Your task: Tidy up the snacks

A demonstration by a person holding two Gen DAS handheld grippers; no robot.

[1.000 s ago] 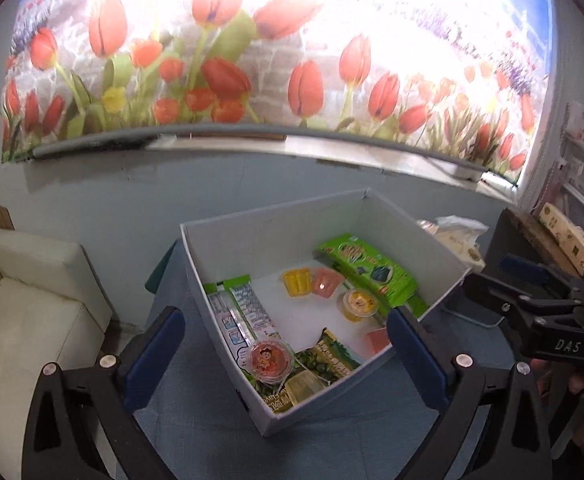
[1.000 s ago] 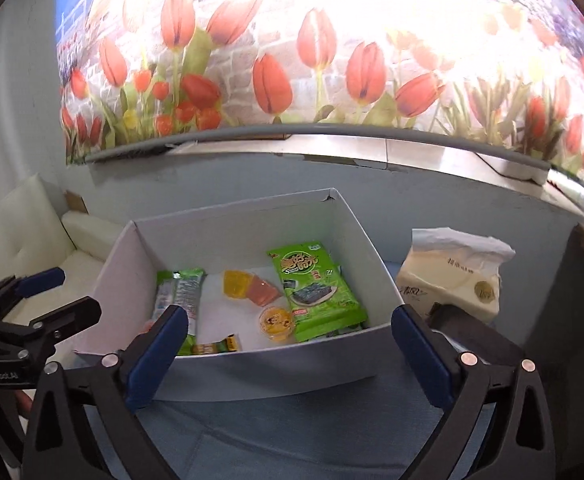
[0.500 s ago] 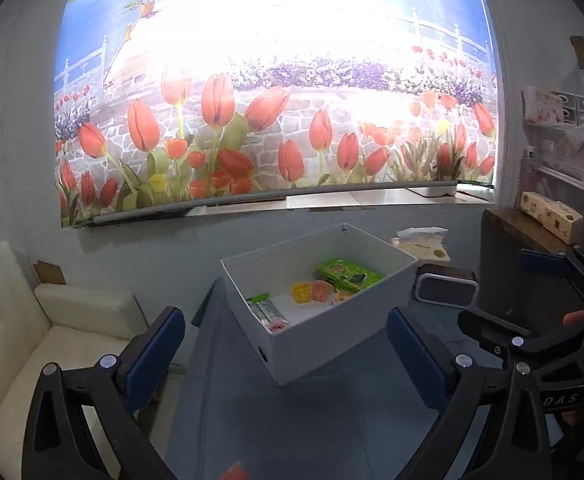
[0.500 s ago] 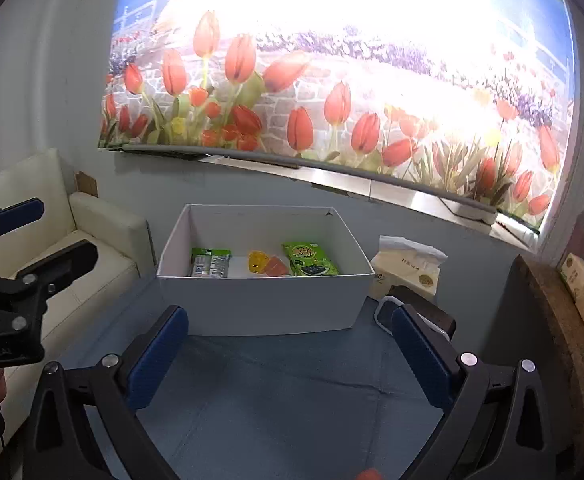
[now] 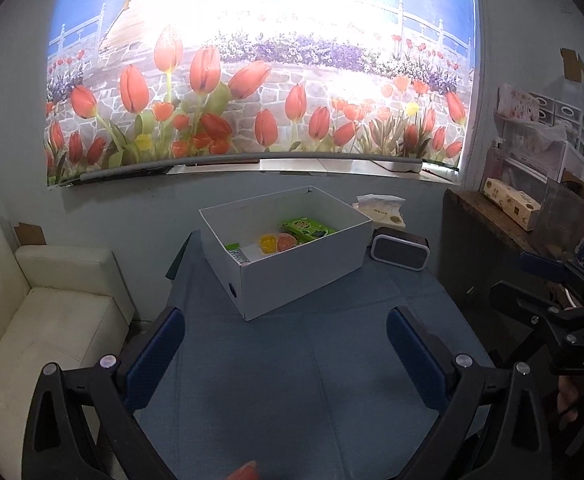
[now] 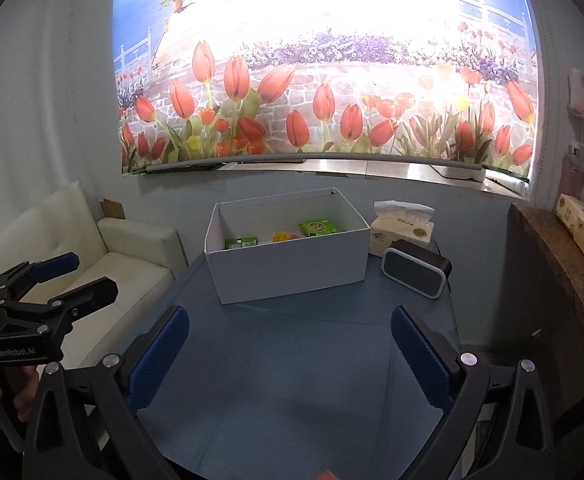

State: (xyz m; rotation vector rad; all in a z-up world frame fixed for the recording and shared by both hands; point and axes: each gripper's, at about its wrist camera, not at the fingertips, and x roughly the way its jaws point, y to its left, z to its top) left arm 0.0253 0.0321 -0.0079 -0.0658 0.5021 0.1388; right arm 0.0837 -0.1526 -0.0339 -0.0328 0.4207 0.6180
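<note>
The counter (image 6: 292, 380), draped in blue-grey cloth, is lying mostly bare in front of both claws. Toward its far side a white open-topped box (image 6: 292, 268) is sitting, with a tissue pack (image 6: 401, 226) and a small dark speaker (image 6: 415, 266) just beside its right end. The left claw (image 5: 284, 344) and the right claw (image 6: 290, 340) are both hovering well short of the box, each spread wide and holding nothing.

Inside the box the snacks are lying flat on the floor: a green packet (image 5: 305, 229) at the right, yellow and orange jelly cups (image 5: 278, 242) in the middle, another green packet (image 6: 242, 243) at the left.

Reaching back in could be risky: the light cardboard wall might be catching a finger and sliding toward the speaker, and small slick cups could be slipping from wide pads.
</note>
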